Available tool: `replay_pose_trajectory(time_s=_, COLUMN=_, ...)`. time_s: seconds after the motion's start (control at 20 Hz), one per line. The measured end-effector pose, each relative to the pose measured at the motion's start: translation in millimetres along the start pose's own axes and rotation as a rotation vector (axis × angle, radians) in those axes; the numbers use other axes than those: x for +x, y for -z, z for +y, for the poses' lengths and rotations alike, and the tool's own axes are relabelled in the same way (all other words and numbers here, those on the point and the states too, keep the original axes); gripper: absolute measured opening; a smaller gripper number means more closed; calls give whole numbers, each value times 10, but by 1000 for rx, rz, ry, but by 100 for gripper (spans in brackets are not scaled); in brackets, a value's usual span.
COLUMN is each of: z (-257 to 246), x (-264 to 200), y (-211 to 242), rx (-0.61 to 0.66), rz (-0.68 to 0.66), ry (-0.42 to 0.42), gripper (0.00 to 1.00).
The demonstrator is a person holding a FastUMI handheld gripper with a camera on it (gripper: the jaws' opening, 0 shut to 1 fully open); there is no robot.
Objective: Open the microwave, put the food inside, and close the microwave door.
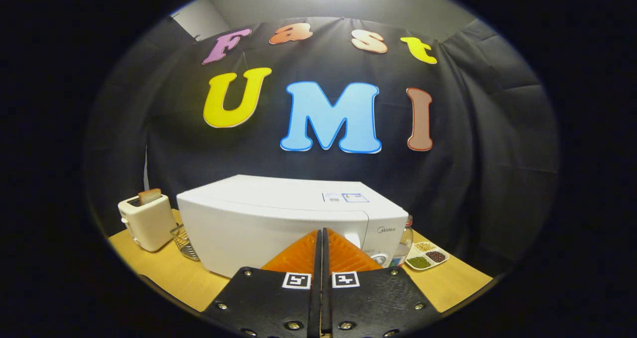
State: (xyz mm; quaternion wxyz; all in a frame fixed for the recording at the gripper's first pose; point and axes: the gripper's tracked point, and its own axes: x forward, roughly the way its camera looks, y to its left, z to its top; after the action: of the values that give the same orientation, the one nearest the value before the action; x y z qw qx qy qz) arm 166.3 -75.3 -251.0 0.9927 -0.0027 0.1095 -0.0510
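The microwave (278, 218) stands on the table (164, 273) with its door closed, so the task sits at its first step: opening has not begun. The gripper (322, 234) is held in front of the microwave, pointing at the right part of its front, near where the door meets the control panel; its jaws are pressed together, the two orange fingers (298, 258) meeting along a thin seam with nothing between them. Whether the tips touch the front cannot be told from this angle. A knob (382, 258) shows low on the panel, just right of the fingers. No door handle is visible; the fingers cover that part of the front. To the left of the microwave stand a toaster (147, 221) with a slice in its slot and a wire basket (185, 243). To the right are a bottle (405, 243) and a divided dish (427, 257) of beans or grains, which is probably the food to load, though that is a judgement. The next move likely calls for finding the door's edge or release, parting the jaws to hook it, and swinging the door clear of the bottle.
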Motion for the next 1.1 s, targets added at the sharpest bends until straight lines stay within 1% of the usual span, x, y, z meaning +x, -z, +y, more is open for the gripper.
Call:
replay_pose_trajectory(time_s=0.2, z=-33, x=-451, y=-553, rx=-9, rz=-49, ry=-7, gripper=1)
replay_pose_trajectory(time_s=0.4, z=37, x=-853, y=-948, rx=43, rz=-52, ry=-36, gripper=1)
replay_pose_trajectory(time_s=0.45, z=29, x=-957, y=-1063, rx=41, rz=-63, ry=-30, gripper=1)
replay_pose_trajectory(time_s=0.6, z=-104, x=-1248, y=-1411, rx=33, rz=-118, ry=32, gripper=1)
replay_pose_trajectory(time_s=0.7, z=-150, x=-1437, y=-1602, rx=83, rz=-154, ry=77, gripper=3)
replay_pose_trajectory(time_s=0.75, z=-183, x=-1512, y=-1644, rx=93, rz=-148, ry=85, gripper=31)
replay_pose_trajectory(time_s=0.8, z=-122, x=-1587, y=-1680, rx=95, rz=-148, ry=62, gripper=59)
replay_pose_trajectory(time_s=0.85, z=-6, x=-1640, y=-1769, rx=100, rz=-160, ry=14, gripper=88)
replay_pose_trajectory(time_s=0.9, z=48, x=-1675, y=-1807, rx=101, rz=-165, ry=-10, gripper=95)
replay_pose_trajectory(time_s=0.95, z=17, x=-1714, y=-1837, rx=88, rz=-168, ry=-12, gripper=99)
replay_pose_trajectory(time_s=1.05, z=-64, x=-1748, y=-1852, rx=50, rz=-174, ry=26, gripper=98)
replay_pose_trajectory(time_s=1.1, z=-55, x=-1769, y=-1877, rx=36, rz=-184, ry=31, gripper=98)
